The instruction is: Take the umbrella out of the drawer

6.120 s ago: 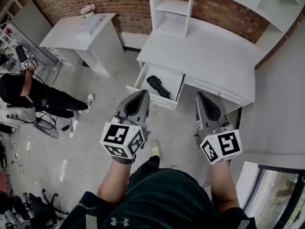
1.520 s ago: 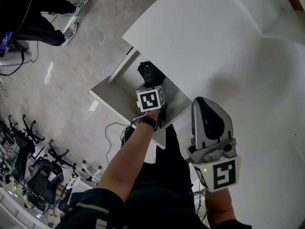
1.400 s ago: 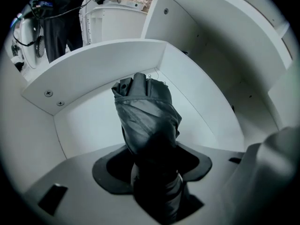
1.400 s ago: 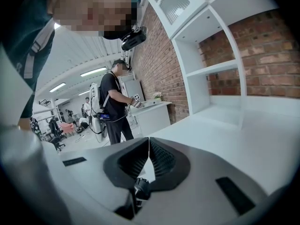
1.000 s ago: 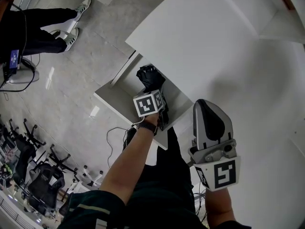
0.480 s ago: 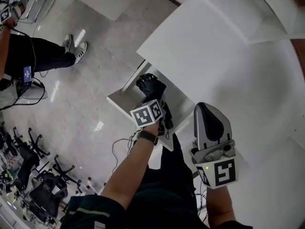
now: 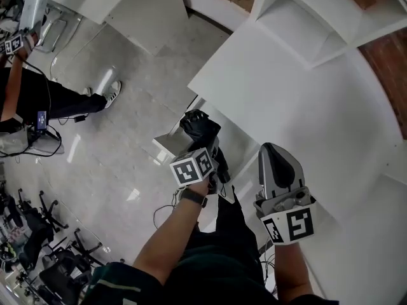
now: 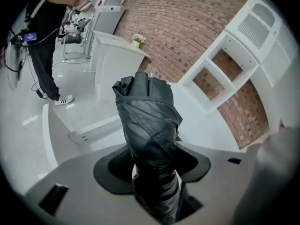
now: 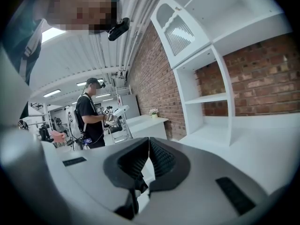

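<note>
A black folded umbrella (image 7: 200, 127) stands upright in my left gripper (image 7: 212, 152), whose jaws are shut on its lower part; the marker cube sits just below. In the left gripper view the umbrella (image 8: 149, 121) rises between the jaws of the left gripper (image 8: 154, 167) and hides most of what lies ahead. The umbrella hangs above the open white drawer (image 7: 169, 145), and the drawer front (image 8: 93, 128) shows beneath it. My right gripper (image 7: 277, 165) hovers over the white desk's (image 7: 305, 113) near edge. In the right gripper view the right gripper (image 9: 149, 143) is shut with nothing in it.
A white shelf unit (image 7: 305, 14) stands at the back of the desk against the brick wall. A second white desk (image 7: 130, 2) with a flower pot (image 8: 137, 40) stands farther left. A person in black (image 7: 35, 100) stands on the grey floor; office chairs (image 7: 28, 234) crowd the lower left.
My left gripper has lifted the umbrella up out of the drawer. The right gripper has risen a little. The head view has swung towards the shelves.
</note>
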A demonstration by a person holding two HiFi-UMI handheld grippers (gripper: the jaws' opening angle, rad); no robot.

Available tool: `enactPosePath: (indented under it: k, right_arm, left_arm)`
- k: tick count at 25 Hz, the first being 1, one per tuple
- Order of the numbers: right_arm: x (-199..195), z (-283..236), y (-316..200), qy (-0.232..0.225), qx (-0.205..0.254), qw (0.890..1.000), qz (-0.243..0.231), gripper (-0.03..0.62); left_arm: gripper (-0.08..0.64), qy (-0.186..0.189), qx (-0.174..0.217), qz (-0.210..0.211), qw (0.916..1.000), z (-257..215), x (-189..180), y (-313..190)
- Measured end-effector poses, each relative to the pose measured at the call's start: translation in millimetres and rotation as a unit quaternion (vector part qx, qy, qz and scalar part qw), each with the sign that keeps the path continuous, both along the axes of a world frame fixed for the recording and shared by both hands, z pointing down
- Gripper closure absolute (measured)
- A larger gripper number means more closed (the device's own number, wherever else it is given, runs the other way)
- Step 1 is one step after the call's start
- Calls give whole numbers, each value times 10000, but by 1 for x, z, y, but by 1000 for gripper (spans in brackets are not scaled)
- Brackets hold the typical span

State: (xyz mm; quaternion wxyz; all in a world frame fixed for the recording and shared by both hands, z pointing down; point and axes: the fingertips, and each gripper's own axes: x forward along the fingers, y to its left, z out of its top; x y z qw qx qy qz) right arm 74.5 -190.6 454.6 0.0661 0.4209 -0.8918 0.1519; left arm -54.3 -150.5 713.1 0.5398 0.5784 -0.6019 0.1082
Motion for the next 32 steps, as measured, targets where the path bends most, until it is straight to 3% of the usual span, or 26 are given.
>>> enactPosePath:
  k: [16,25,32]
  right_arm:
    - [6,-54,60,-128,174,9978,632,588]
    - [1,-86,90,-106,436,9955,829,588]
    - [3,-118,110,3,714,9921,1031,588]
  left_arm:
    - [328,61,1057,720,9918,-130,-14,30]
    - [328,-21,1849,1124,9763,-213,-21,41]
    - [328,-185,2607,1310,9563,-290,-35,51]
